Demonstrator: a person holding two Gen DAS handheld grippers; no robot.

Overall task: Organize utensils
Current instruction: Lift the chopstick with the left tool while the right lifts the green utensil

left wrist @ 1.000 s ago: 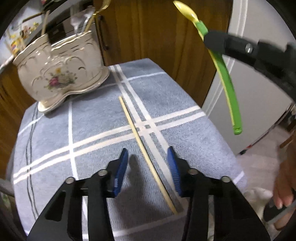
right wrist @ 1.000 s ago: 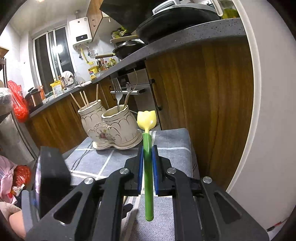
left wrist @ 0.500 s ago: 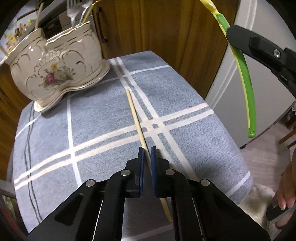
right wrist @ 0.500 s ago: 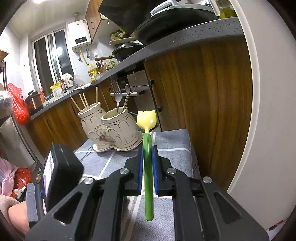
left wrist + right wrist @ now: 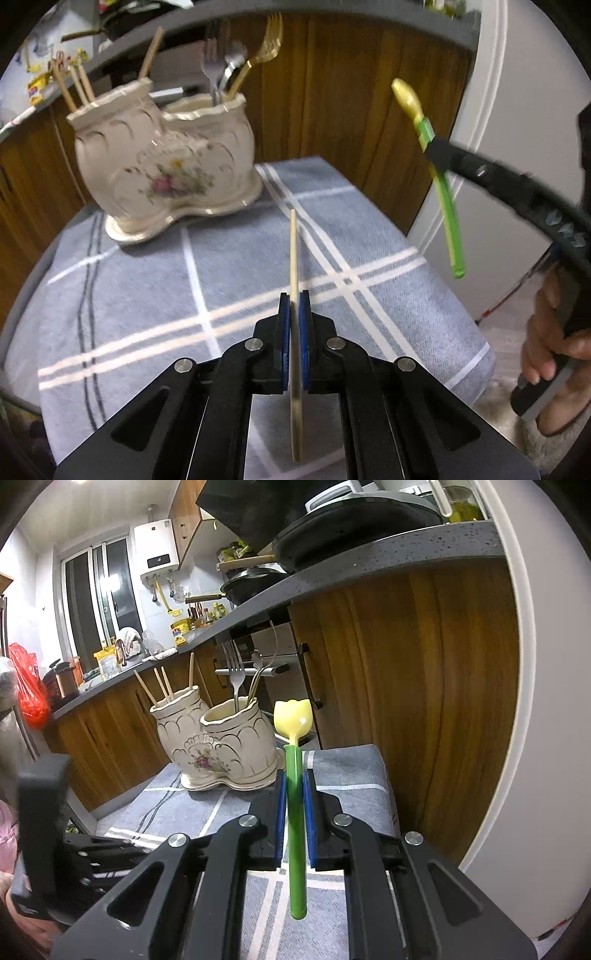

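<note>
Carrying the chopstick [image 5: 294, 266] to its compartment is judged to be the step in hand for the left gripper [image 5: 294, 314], whose jaws are clamped together on the stick about midway, its near end hanging below them and its far end pointing forward over the grey checked cloth [image 5: 147, 295] on the counter. The stick would best be tilted tip-down before it is lowered, and steered to the left compartment of the ceramic holder [image 5: 162, 162], where other chopsticks [image 5: 74, 88] are seen standing, not to the right one that holds the forks [image 5: 236, 62]. A slow descent is advised, since a thin stick can pivot in flat pads.

The left gripper is held roughly level above the cloth, aimed at the holder, which stands near the far edge of the counter.

The right gripper [image 5: 294, 794] is held higher and to the right, jaws closed on the green handle of the tulip spoon [image 5: 293, 723], yellow bowl uppermost. It is best kept apart from the left until that side is done.
</note>
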